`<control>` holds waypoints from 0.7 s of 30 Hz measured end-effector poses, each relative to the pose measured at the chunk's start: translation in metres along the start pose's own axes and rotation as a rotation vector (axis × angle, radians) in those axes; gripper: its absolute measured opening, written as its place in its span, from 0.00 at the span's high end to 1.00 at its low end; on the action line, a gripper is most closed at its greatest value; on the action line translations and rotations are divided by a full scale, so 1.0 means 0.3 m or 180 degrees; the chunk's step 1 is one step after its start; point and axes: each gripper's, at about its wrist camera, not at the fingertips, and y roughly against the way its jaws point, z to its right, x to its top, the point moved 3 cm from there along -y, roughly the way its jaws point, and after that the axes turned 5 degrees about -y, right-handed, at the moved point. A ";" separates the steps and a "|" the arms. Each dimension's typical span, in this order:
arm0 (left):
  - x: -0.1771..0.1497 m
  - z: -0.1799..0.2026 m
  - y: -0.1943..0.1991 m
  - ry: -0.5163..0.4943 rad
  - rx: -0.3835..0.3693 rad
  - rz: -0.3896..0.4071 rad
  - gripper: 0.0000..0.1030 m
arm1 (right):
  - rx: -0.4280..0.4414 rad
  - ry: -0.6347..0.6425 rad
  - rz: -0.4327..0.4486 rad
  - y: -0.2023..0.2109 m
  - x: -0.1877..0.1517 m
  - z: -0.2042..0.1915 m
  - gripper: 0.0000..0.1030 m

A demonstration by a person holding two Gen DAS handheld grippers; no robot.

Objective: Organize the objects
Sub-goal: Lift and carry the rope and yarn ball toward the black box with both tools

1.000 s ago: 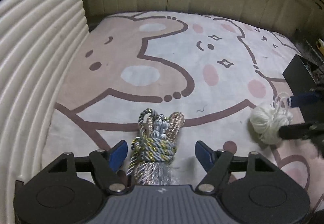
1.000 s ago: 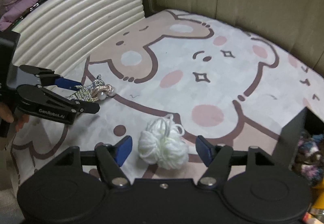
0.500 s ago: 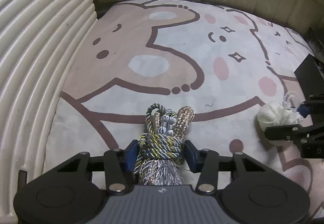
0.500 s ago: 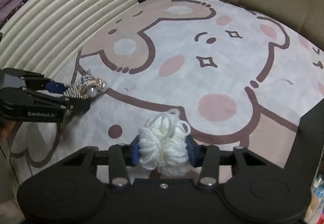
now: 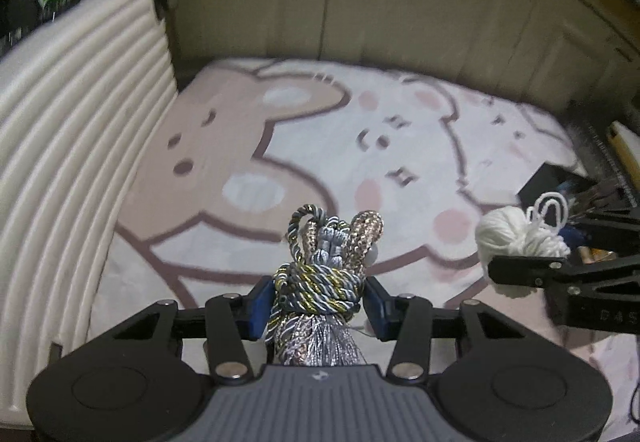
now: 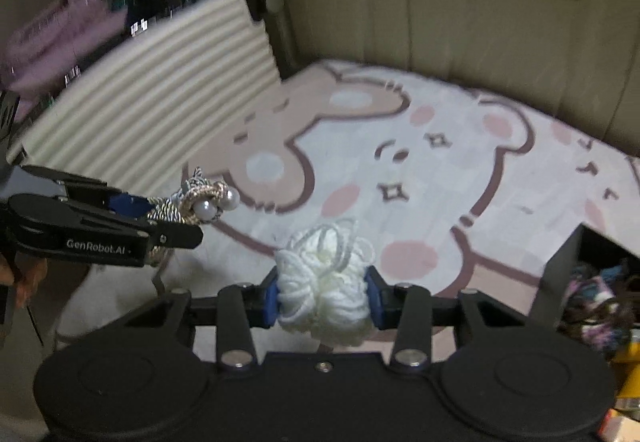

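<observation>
Fingers (image 5: pixel 259 306) of the left gripper (image 5: pixel 318 306) clamp a knotted bundle of silver, gold and grey cords (image 5: pixel 320 274), its loops standing up between the blue pads and its tassel hanging toward the camera. We see the same bundle in the right wrist view, where two pearl beads show at its tip, held clear of the rug. The right gripper (image 6: pixel 322 300) is clenched on a ball of white yarn (image 6: pixel 324 290), squeezed at both sides, with loose loops springing from its top.

Below both loads lies a pale rug (image 5: pixel 280 178) printed with cartoon bears, a ribbed cream panel (image 5: pixel 72 146) along its left edge. At the right of the right wrist view stands a dark open box (image 6: pixel 588 262) with multicoloured yarn inside; we judge it the likely place for these pieces, though nothing confirms it.

The risk, as we read it: the yarn is soft and only pinched, so a quick swing could let it slip or unwind, and its free loops may snag the box edge. The cord's hanging tassel could likewise catch on the way.
</observation>
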 end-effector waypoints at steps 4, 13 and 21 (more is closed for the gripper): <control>0.043 0.059 0.080 -0.0048 -0.0025 0.0109 0.53 | -0.0039 -0.0045 0.0159 0.081 0.021 0.019 0.58; 0.104 0.190 0.193 -0.0038 -0.0094 0.0295 0.53 | -0.0130 -0.0196 0.0508 0.265 0.034 0.090 0.58; 0.160 0.360 0.243 -0.0109 -0.0303 0.0476 0.53 | -0.0359 -0.0342 0.0663 0.411 -0.013 0.241 0.58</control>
